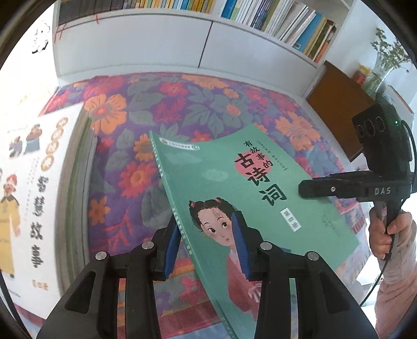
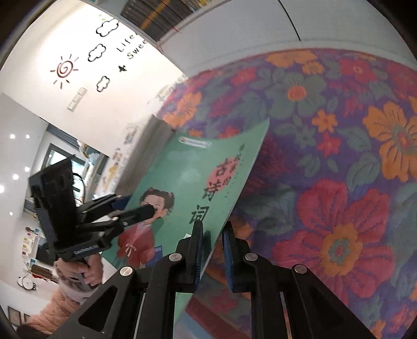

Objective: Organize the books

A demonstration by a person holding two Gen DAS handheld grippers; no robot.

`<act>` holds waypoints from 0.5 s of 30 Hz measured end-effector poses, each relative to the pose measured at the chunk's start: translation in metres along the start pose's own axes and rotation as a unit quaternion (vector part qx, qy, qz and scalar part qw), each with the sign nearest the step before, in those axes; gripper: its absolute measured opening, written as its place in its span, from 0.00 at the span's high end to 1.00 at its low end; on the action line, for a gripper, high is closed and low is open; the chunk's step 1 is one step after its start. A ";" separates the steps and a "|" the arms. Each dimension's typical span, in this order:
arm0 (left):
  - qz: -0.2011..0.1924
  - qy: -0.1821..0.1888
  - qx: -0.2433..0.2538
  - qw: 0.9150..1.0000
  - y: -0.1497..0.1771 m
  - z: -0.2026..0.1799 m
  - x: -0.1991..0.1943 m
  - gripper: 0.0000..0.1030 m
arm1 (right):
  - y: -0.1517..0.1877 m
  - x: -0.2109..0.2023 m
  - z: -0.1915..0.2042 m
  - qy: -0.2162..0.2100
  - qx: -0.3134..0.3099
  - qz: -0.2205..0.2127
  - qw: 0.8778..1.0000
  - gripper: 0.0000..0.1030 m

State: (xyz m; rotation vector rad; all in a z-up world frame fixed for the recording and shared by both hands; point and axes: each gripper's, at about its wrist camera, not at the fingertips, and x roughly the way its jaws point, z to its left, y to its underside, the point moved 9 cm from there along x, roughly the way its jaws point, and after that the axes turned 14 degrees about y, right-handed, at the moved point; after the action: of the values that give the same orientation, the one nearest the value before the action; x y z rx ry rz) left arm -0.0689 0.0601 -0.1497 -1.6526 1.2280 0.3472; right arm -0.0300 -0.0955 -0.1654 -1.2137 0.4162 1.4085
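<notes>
Above the middle of the flowered spread (image 1: 161, 104), carried a green book (image 1: 234, 195) between two handheld grippers, cover up and tilted, touching nothing below. Looked bound, going by the task, for the shelf of books (image 1: 286, 23) along the far edge.

Called for both hands rising and travelling together, given the bow visible in the thin cover between the two grips. Needed the spine turned upright before trying any slot in that leaning row. Also needed a wide berth of the white storybook (image 1: 39, 182) at the left edge. Risked a creased or slipped cover with one hand leading.

Pinched the book near the lower end of its spine with the left gripper (image 1: 206, 247), jaws a little apart, one blue pad on the front cover and one behind. Clamped the opposite long edge with the right gripper (image 2: 212, 250), jaws pressed almost together on the thin pages.
</notes>
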 end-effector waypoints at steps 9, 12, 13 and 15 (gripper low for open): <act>-0.035 0.001 0.024 0.999 -0.022 -0.009 -0.038 0.66 | -0.010 -0.047 0.034 0.018 -0.042 -0.055 0.997 0.86; -0.048 0.000 0.026 0.999 -0.031 -0.005 -0.055 0.66 | -0.015 -0.054 0.051 0.023 -0.054 -0.069 0.996 0.85; -0.053 -0.004 0.027 0.998 -0.034 -0.002 -0.062 0.66 | -0.017 -0.057 0.058 0.024 -0.060 -0.074 0.995 0.85; -0.061 -0.011 0.028 0.998 -0.038 0.003 -0.074 0.66 | -0.023 -0.059 0.073 0.023 -0.070 -0.080 0.994 0.85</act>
State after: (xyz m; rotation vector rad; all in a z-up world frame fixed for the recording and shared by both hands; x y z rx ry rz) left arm -0.0685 0.1024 -0.0785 -1.6624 1.1044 0.2535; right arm -0.0528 -0.0599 -0.0788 -1.3641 0.2480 1.2912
